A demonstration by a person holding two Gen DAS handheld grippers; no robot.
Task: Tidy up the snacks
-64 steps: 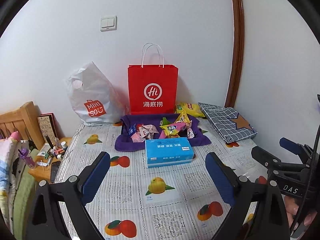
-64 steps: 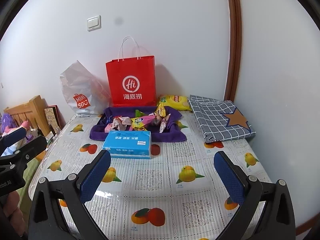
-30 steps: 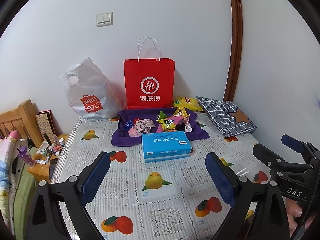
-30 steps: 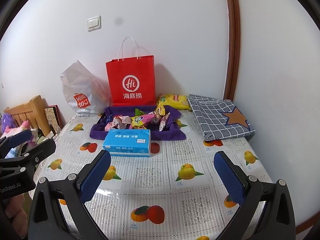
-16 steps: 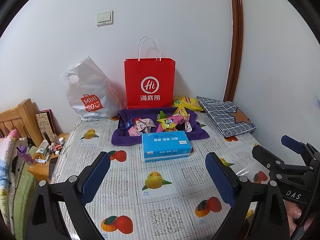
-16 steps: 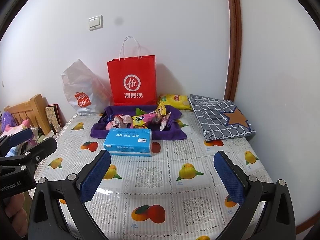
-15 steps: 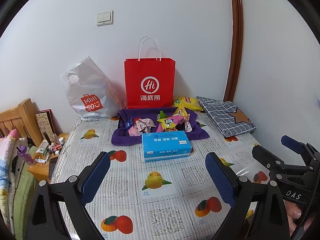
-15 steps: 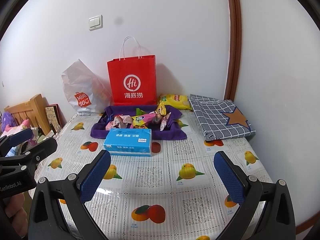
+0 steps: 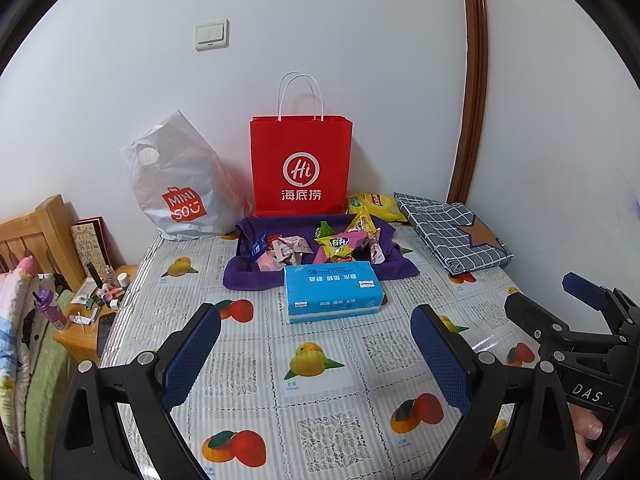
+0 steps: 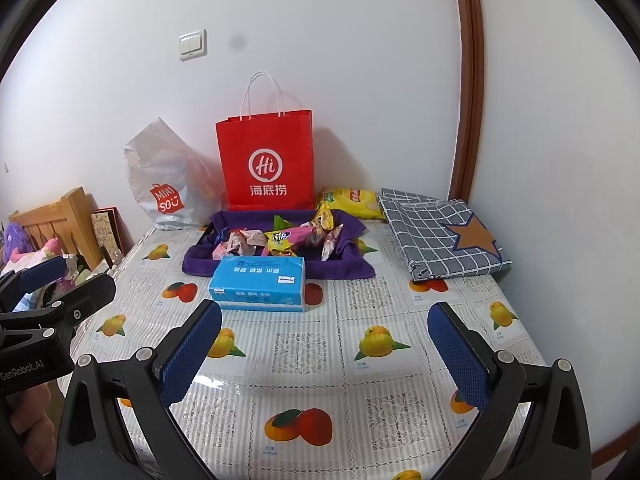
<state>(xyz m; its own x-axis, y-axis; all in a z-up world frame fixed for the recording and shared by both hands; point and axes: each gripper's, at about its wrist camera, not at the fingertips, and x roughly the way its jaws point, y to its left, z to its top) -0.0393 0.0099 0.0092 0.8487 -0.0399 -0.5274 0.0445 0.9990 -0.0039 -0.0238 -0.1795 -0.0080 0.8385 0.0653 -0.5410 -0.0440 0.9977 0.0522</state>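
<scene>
Both the left gripper [image 9: 316,330] and right gripper [image 10: 325,330] are held wide apart, empty. The loose snacks [image 9: 320,246] are blocked by the near tissue box [image 9: 331,291]; it could be knocked.

Black tongs [image 9: 316,354] w/ blue textured pads [image 9: 192,354], silver screws; "GenRobot.AI" label.

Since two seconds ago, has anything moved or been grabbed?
Only the left gripper moved: it drew back from the tissue box, which now shows smaller in its view. The right gripper barely shifted. Both stayed open and empty. The snacks on the purple cloth and the red bag are unmoved.
</scene>
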